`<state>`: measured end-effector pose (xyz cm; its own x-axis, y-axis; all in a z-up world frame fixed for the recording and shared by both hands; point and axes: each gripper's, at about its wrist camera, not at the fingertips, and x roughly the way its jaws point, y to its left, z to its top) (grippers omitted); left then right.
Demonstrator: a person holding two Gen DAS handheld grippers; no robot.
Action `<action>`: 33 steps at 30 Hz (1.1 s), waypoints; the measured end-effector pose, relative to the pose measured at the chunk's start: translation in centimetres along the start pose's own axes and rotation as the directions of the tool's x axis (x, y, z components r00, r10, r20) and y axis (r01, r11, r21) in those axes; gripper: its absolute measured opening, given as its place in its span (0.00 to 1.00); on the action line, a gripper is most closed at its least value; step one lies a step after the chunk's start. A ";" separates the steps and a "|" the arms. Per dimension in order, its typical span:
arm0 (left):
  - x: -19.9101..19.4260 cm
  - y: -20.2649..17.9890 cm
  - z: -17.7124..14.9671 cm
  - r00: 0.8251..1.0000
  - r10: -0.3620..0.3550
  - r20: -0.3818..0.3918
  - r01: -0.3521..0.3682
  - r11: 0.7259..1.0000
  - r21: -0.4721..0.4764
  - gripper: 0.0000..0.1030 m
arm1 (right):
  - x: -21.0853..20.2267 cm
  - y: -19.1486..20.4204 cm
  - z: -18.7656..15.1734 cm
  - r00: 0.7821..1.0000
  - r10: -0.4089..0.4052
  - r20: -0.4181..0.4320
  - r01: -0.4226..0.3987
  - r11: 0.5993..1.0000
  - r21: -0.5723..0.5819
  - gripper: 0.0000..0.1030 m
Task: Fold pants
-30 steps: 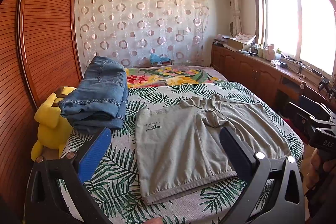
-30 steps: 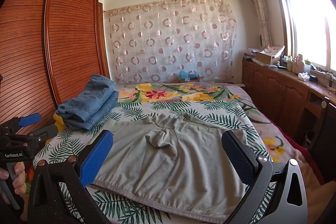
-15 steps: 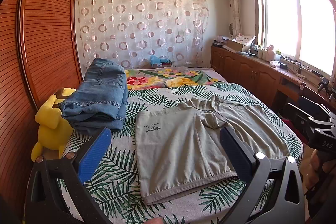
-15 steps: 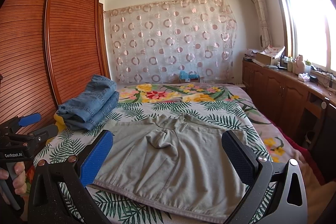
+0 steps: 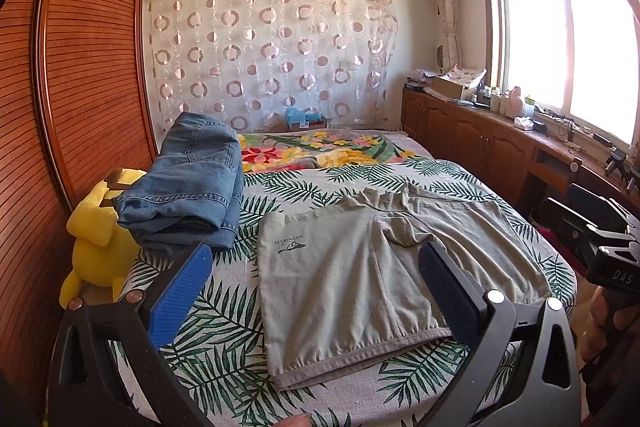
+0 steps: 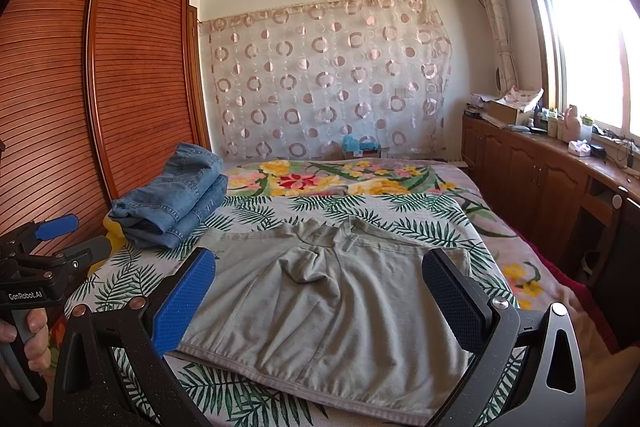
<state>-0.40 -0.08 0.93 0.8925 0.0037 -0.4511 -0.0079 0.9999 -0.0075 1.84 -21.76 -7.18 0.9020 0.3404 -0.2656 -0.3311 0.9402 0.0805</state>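
Grey-green shorts (image 5: 360, 279) lie spread flat on the leaf-print bedspread (image 5: 224, 343), waistband nearest me, legs pointing away; they also show in the right wrist view (image 6: 340, 311). My left gripper (image 5: 316, 291) is open and empty, held above the near left part of the shorts. My right gripper (image 6: 320, 291) is open and empty, held above the waistband at the near edge. Each gripper's body shows at the side of the other's view: the right one (image 5: 600, 247), the left one (image 6: 44, 255).
A folded stack of blue jeans (image 5: 188, 187) lies at the bed's left, beside a yellow plush toy (image 5: 96, 235). A wooden slatted wardrobe (image 6: 80, 99) stands left. A wooden counter with clutter (image 5: 500, 131) runs under the window at right.
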 end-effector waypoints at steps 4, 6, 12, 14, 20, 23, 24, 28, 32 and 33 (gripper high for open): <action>0.0 0.0 0.0 1.000 0.000 0.000 0.000 1.000 0.000 1.00 | 0.0 0.0 0.0 1.000 0.000 0.000 0.000 1.000 0.000 1.00; 0.0 0.0 -0.1 1.000 -0.001 0.001 0.001 1.000 0.000 1.00 | 0.0 0.0 0.0 1.000 0.001 0.000 -0.001 1.000 0.000 1.00; -0.1 0.0 -0.1 1.000 0.000 0.002 0.000 1.000 -0.001 1.00 | 0.0 0.0 0.0 1.000 0.001 0.000 -0.001 1.000 0.000 1.00; 0.0 0.0 -0.1 1.000 -0.001 0.002 0.001 1.000 0.000 1.00 | 0.0 0.0 0.0 1.000 0.000 0.001 0.000 1.000 0.000 1.00; -0.1 0.0 -0.1 1.000 -0.001 0.003 0.001 1.000 0.000 1.00 | -0.1 0.1 0.0 1.000 0.000 0.001 0.000 1.000 0.000 1.00; -0.1 0.0 -0.1 1.000 -0.001 0.003 0.001 1.000 0.000 1.00 | -0.1 0.1 0.0 1.000 0.000 0.001 0.000 1.000 -0.001 1.00; 0.0 0.0 -0.1 1.000 -0.001 0.003 0.001 1.000 0.000 1.00 | -0.1 0.1 0.0 1.000 0.000 0.001 0.000 1.000 -0.001 1.00; -0.1 -0.2 0.0 1.000 -0.004 -0.006 0.004 1.000 0.000 1.00 | 0.0 0.1 0.0 1.000 -0.001 0.000 0.001 1.000 -0.001 1.00; 0.6 0.1 -0.2 0.999 -0.001 -0.038 0.001 1.000 -0.011 1.00 | 0.1 0.1 -0.2 1.000 0.000 -0.012 0.000 1.000 0.000 1.00; 0.8 0.2 -0.3 0.999 -0.001 -0.041 0.000 1.000 -0.012 1.00 | 0.1 0.0 -0.2 1.000 -0.001 -0.016 0.001 1.000 0.000 1.00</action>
<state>0.13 0.16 0.30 0.8733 0.0027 -0.4872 -0.0132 0.9997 -0.0182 1.89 -21.71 -7.45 0.8977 0.3396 -0.2807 -0.3305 0.9404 0.0806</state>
